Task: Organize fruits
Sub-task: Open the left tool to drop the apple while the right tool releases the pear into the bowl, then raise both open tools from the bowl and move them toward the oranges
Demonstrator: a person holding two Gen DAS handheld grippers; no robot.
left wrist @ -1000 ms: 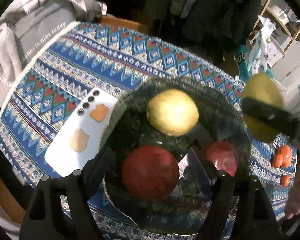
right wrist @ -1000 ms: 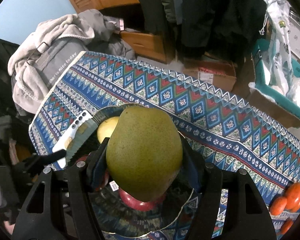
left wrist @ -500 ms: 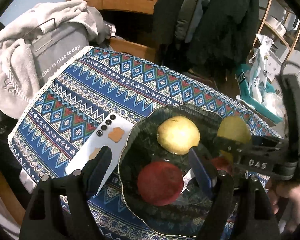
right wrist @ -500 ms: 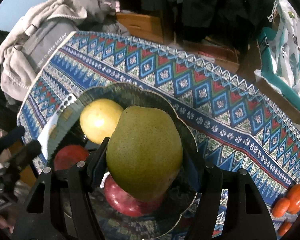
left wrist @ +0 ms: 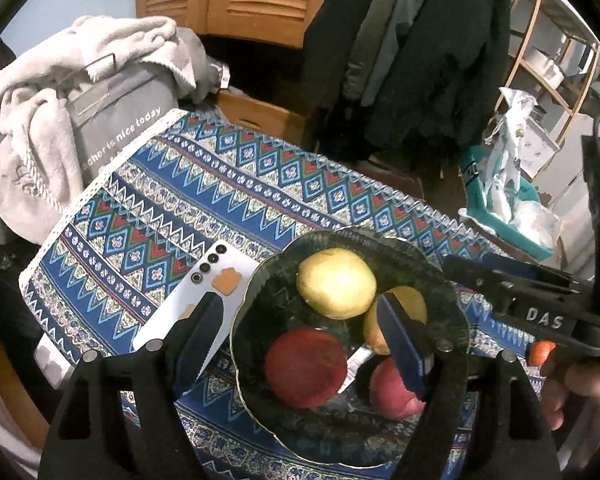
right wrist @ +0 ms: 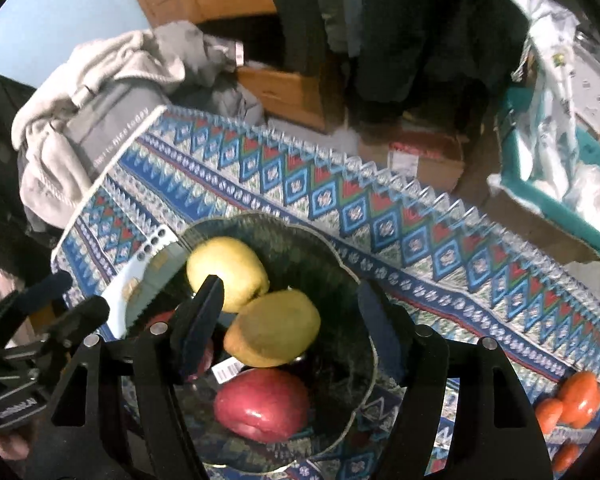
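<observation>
A dark glass bowl [left wrist: 256, 300] [right wrist: 352, 280] sits on the patterned tablecloth. It holds a yellow apple [left wrist: 336, 282] [right wrist: 226, 276], a green-yellow mango [right wrist: 272, 328] [left wrist: 410, 302], and two red apples [left wrist: 306, 366] [left wrist: 392, 390]; one red apple shows in the right wrist view [right wrist: 262, 404]. My right gripper [right wrist: 290, 320] is open just above the mango, which lies in the bowl. My left gripper [left wrist: 300, 328] is open and empty above the bowl's near left side. The right gripper also shows in the left wrist view [left wrist: 512, 292].
A white phone [left wrist: 192, 308] [right wrist: 136, 276] lies left of the bowl. Small orange fruits [right wrist: 572, 400] [left wrist: 540, 352] lie on the cloth at the right. A chair with grey clothes [left wrist: 60, 128] stands beyond the table's left edge. A teal bin [left wrist: 508, 208] stands at far right.
My right gripper lowered the mango into the bowl, opened and let it go. My left gripper pulled back and up from the bowl.
</observation>
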